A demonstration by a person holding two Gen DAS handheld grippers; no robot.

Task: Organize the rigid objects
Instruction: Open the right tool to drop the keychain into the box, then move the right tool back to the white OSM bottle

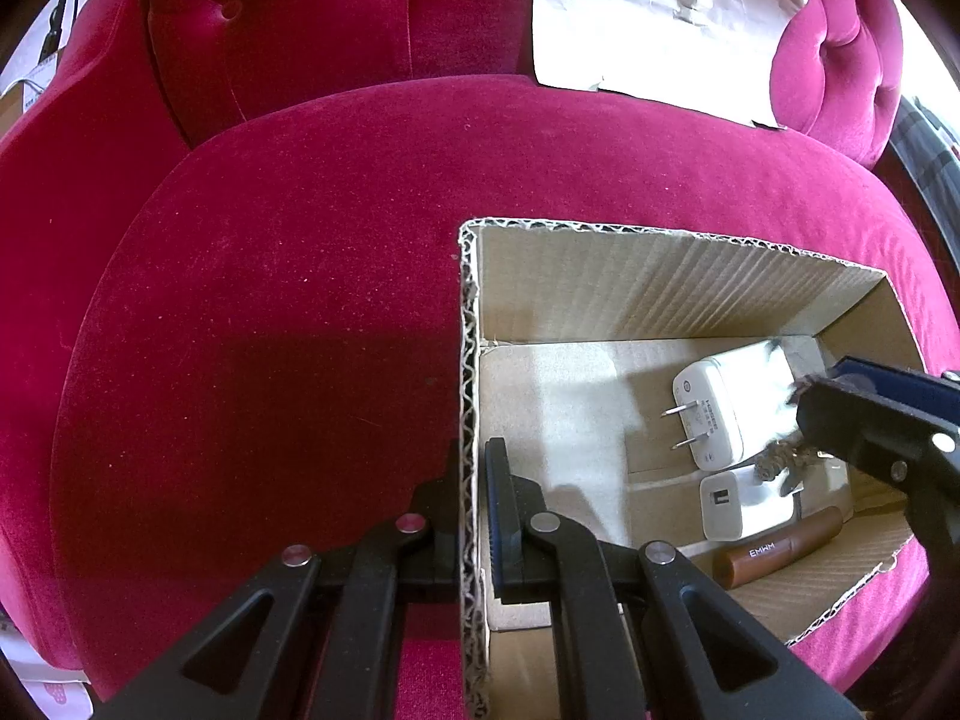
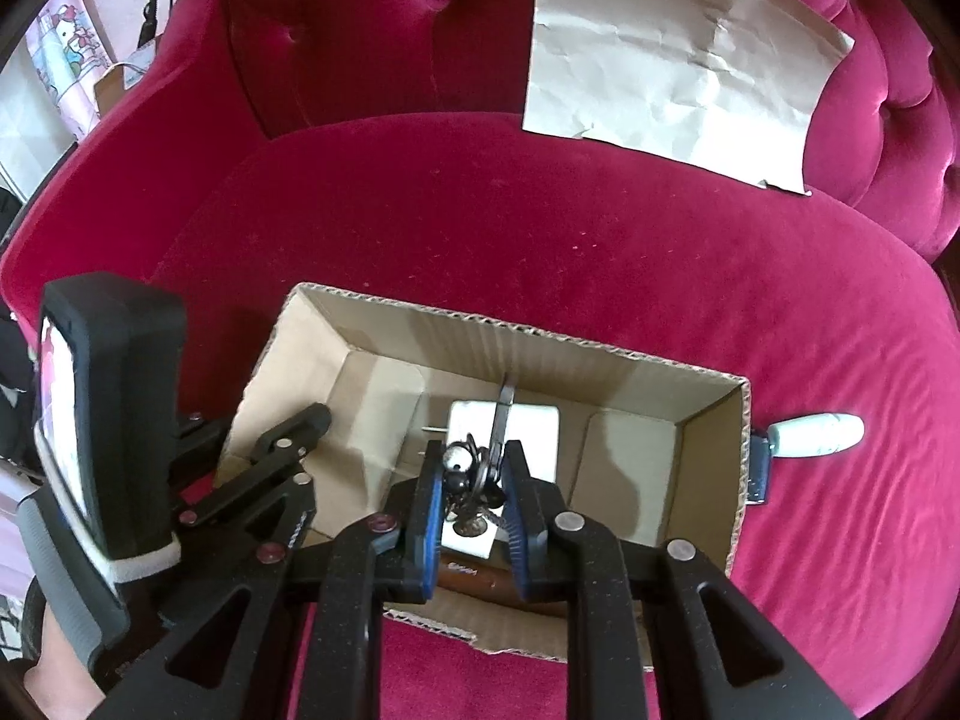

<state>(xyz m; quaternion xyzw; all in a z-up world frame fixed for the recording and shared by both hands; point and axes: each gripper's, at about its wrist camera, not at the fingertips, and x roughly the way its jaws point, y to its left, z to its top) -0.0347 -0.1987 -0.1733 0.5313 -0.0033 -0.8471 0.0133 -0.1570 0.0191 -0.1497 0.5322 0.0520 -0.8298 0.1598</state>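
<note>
An open cardboard box [image 1: 660,276] sits on a red velvet seat. My left gripper [image 1: 473,474] is shut on the box's left wall, one finger inside and one outside. Inside the box lie a white plug charger [image 1: 720,414], a smaller white USB charger [image 1: 741,504] and a brown tube [image 1: 780,552] marked EMWM. My right gripper [image 2: 474,480] hangs over the chargers inside the box, its blue pads closed on a dark metal key bunch [image 2: 471,474] with a strap sticking up. The right gripper [image 1: 840,414] also shows at the right edge of the left wrist view.
A crumpled sheet of paper [image 2: 678,60] leans against the tufted seat back [image 2: 360,30]. A pale green cylindrical item [image 2: 816,433] lies on the cushion just outside the box's right wall, beside a dark clip [image 2: 759,468]. The left hand's gripper body [image 2: 108,420] stands at the left.
</note>
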